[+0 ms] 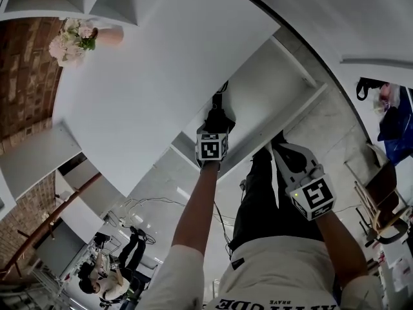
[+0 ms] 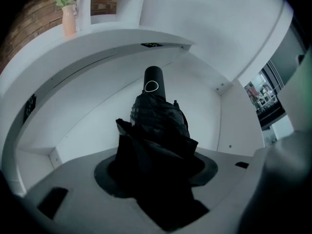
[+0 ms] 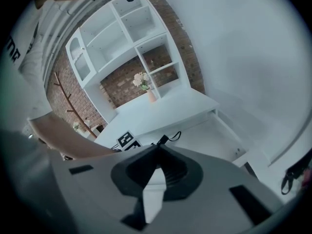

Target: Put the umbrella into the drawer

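Left gripper (image 1: 218, 118): jaws are clamping the folded black umbrella (image 2: 156, 130) inside the open drawer (image 1: 279, 76).
Right gripper (image 3: 157, 150): jaws are meeting at the tips, holding nothing.

Umbrella (image 1: 217, 108) in left claw (image 1: 217, 129), at drawer (image 1: 284, 82)

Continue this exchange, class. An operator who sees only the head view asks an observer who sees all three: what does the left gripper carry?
Observer: The left gripper is shut on a folded black umbrella.
Operator: Which end leads?
Observer: Its handle, marked with a white ring, points into the open drawer.
Operator: And the right gripper?
Observer: The right gripper holds nothing; its jaws meet at the tips.
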`<state>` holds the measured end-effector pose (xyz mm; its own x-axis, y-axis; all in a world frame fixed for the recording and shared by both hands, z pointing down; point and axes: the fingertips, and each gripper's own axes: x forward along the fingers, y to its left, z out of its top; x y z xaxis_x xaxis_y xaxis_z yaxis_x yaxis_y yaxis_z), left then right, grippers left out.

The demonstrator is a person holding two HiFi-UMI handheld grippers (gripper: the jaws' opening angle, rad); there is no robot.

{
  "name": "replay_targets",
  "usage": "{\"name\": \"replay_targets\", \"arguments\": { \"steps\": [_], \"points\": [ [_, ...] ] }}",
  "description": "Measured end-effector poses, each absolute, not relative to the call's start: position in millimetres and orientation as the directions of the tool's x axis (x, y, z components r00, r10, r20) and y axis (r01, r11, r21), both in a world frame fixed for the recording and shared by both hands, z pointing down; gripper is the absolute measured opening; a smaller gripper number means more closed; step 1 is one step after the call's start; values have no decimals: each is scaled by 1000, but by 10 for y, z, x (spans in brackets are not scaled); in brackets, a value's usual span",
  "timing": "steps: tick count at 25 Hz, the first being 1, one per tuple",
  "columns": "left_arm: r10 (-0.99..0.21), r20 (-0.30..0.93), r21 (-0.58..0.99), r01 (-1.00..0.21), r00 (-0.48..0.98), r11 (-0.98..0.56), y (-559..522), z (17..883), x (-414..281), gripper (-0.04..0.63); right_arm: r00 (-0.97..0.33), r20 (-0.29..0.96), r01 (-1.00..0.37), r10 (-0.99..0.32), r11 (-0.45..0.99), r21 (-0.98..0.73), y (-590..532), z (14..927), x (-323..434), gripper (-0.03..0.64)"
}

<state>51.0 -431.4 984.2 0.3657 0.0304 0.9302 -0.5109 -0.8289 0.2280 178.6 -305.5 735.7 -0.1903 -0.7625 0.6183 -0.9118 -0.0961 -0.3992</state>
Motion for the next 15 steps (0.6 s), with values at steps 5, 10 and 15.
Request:
{"name": "replay_targets", "arguments": {
  "steps": [5, 10, 15],
  "points": [
    [-15, 947, 180, -567, 322, -804, -4393, 9924, 517, 261, -196, 626, -911, -755, -96, -400, -2982, 7423, 1845, 35],
    [-49, 946, 153, -576, 320, -803, -4362, 9846, 501, 300, -198, 622, -913, -757, -89, -398, -2939, 7371, 1881, 35],
    [-73, 940, 141, -574, 334, -806, -4379, 9622, 457, 307, -190, 605, -924, -773, -68, -377, -2983, 7188, 1930, 35]
  ]
}}
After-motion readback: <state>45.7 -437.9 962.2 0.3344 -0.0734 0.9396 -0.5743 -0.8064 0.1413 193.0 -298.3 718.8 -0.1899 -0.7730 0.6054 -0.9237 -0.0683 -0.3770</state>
